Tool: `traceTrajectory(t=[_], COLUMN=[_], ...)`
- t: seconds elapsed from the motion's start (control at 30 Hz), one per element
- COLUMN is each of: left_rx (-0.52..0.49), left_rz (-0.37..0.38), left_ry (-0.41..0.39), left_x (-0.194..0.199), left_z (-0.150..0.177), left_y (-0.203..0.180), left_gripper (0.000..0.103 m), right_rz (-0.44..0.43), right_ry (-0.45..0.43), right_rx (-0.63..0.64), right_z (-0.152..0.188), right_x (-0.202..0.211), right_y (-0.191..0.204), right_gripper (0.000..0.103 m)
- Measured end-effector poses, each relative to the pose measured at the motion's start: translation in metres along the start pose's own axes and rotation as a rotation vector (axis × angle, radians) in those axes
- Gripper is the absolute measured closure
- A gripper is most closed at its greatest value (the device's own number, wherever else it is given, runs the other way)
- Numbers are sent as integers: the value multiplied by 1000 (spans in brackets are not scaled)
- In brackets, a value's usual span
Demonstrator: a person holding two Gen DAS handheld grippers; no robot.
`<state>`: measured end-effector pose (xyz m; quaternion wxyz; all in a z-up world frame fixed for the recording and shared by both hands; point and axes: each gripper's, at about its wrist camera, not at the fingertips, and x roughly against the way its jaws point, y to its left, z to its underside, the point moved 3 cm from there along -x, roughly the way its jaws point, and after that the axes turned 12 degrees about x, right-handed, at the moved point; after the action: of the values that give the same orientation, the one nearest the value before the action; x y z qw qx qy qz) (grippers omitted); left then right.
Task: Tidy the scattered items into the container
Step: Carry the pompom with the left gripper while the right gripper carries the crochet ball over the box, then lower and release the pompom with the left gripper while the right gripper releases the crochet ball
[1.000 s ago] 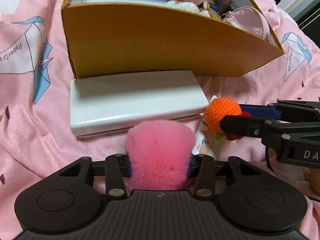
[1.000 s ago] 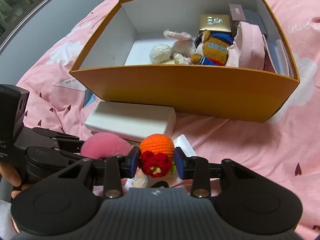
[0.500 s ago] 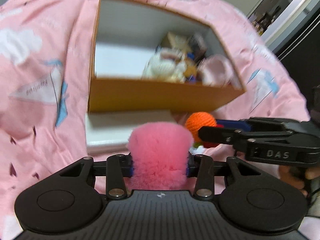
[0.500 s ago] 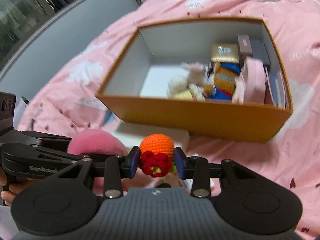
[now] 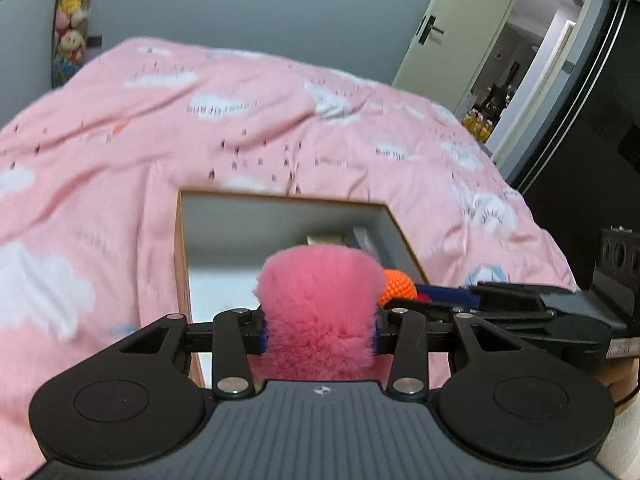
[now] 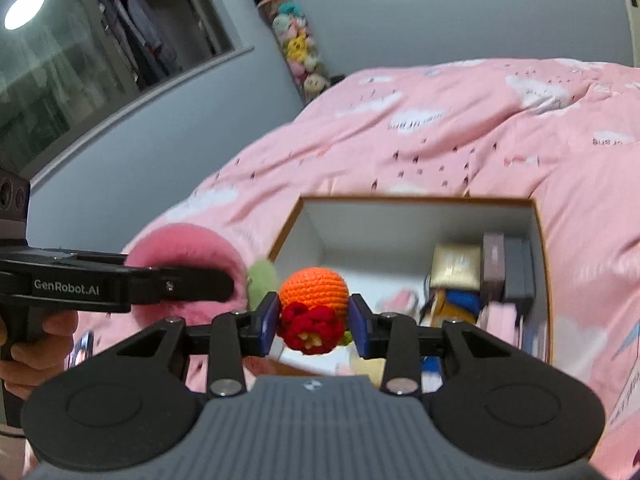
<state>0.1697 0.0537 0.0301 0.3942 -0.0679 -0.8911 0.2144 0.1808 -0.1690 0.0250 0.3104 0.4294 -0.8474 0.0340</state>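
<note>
Left gripper [image 5: 320, 334] clamps pink pompom [image 5: 320, 304], right gripper [image 6: 314, 326] clamps orange crochet toy [image 6: 314, 300] — both above the box [image 6: 542, 264].

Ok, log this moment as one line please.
left tool: holds pink pompom | right tool: holds orange crochet toy | box: open ahead

Two grippers were in view, the left gripper [image 5: 319, 330] at six o'clock in its own view and the right gripper [image 6: 314, 326] likewise. One pink fluffy ball [image 5: 320, 304] sat between the left fingers, one orange crochet toy [image 6: 314, 286] between the right. One cardboard box [image 6: 542, 264] lay on one pink bedspread [image 6: 460, 132]. One column of plush toys [image 6: 298, 46] hung at twelve o'clock. The box's blurred contents could not be counted.
</note>
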Motion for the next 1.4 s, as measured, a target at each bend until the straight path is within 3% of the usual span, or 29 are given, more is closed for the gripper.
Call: traceTrajectory(t=[0.17, 0.37, 0.73, 1.1, 1.4], left_rx=[-1, 4, -114, -150, -190], left_rz=[-52, -144, -246, -201, -145], left_ry=[76, 238, 421, 447, 384], left_x=[-52, -113, -149, -148, -127], left_z=[-10, 11, 33, 41, 30], left_y=[6, 27, 29, 27, 24], left_gripper=[56, 56, 53, 47, 46], right_rz=[17, 29, 22, 23, 4], right_ry=[11, 58, 99, 120, 134], right_rx=[-54, -94, -114, -98, -65], right_z=[-3, 12, 20, 17, 10], right_x=[-19, -33, -51, -59, -67], right_y=[-17, -30, -44, -53, -50], right_gripper=[63, 63, 63, 63, 62])
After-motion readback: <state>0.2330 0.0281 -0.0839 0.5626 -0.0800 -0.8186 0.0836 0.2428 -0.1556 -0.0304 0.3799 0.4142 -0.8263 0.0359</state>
